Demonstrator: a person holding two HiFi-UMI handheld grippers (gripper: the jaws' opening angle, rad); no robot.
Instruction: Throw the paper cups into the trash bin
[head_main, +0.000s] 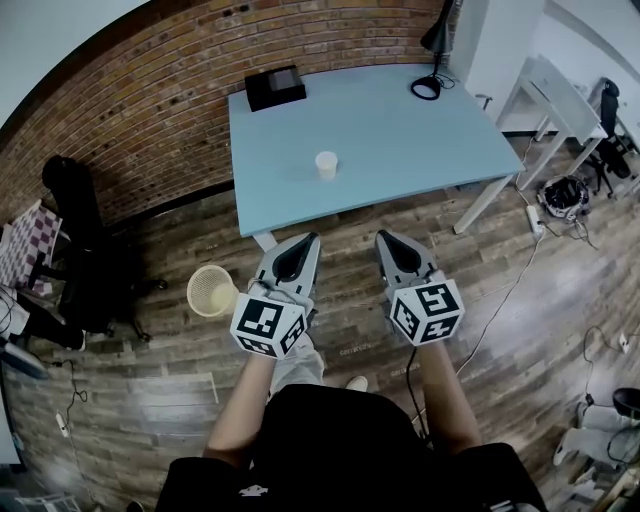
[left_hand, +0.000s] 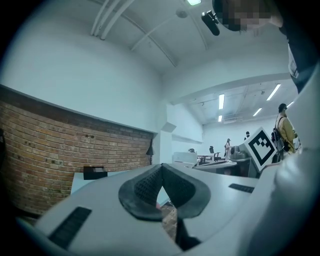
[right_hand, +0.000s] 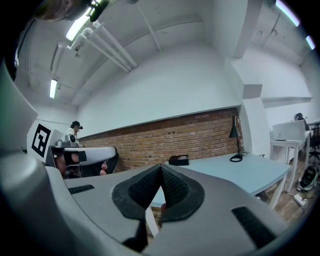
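Note:
A white paper cup (head_main: 326, 164) stands upright near the front middle of the light blue table (head_main: 400, 130). A pale mesh trash bin (head_main: 211, 290) sits on the wooden floor, left of the table's front corner. My left gripper (head_main: 303, 242) and right gripper (head_main: 387, 240) hang side by side in front of the table edge, short of the cup. Both are shut with nothing between the jaws. In the left gripper view the left gripper (left_hand: 161, 172) shows its pads touching; in the right gripper view the right gripper (right_hand: 160, 174) does too.
A black box (head_main: 275, 87) lies at the table's back left, and a black desk lamp (head_main: 432, 60) stands at the back right. A brick wall (head_main: 150, 80) runs behind. A dark chair (head_main: 85, 250) stands left of the bin. Cables and a power strip (head_main: 533, 218) lie on the floor at right.

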